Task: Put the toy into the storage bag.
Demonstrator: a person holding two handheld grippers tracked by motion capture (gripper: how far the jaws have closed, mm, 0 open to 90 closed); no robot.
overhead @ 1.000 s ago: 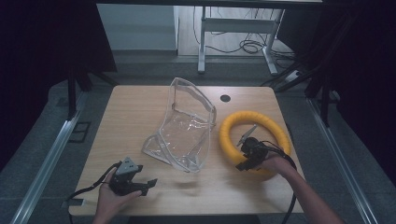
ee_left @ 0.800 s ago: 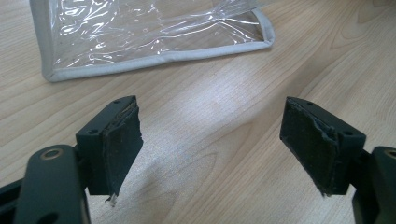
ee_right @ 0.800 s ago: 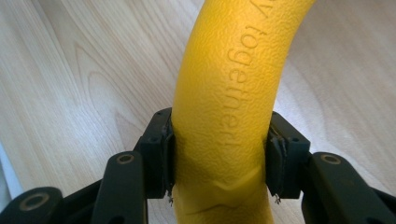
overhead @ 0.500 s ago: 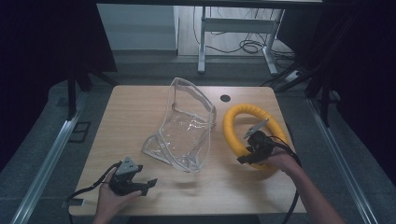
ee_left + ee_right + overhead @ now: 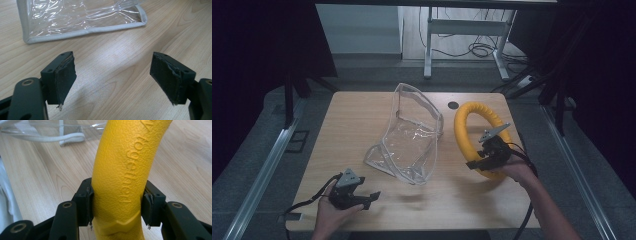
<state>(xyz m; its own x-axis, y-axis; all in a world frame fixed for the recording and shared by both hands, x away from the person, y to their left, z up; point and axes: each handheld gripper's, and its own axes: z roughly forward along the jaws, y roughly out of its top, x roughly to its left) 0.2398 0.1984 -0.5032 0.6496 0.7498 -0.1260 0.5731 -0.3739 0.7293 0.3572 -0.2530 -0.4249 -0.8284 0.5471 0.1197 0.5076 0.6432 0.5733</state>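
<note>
1. Over on the right side of the table [image 5: 362, 115], my right gripper [image 5: 486, 159] has the yellow foam ring [image 5: 465, 125] by its near arc, jaws clamped hard on either side of the tube.
2. Right gripper view confirms it: both pads [image 5: 88, 203] press into the textured foam, raised lettering running up the curve, and the ring looks tipped up off the wood rather than lying flat.
3. Just left of the ring stands the clear plastic bag [image 5: 412, 135], mouth gaping upward, its grey-trimmed edge resting on the table. Bag and ring are near each other; I cannot tell whether they touch.
4. My left gripper [image 5: 357, 196] sits low at the near-left corner, well apart from the bag, jaws wide apart with nothing between them. Left gripper view shows bare wood between the pads and the bag's trimmed edge [image 5: 82, 31] lying ahead.
5. I read this as the carry step: ring gripped and raised, not yet in the bag.
6. Next move, as I judge it, calls for swinging the ring leftward over the open mouth and tilting it to slip inside.
7. That floppy bag will likely need my left gripper pinching its rim to hold the mouth open.
</note>
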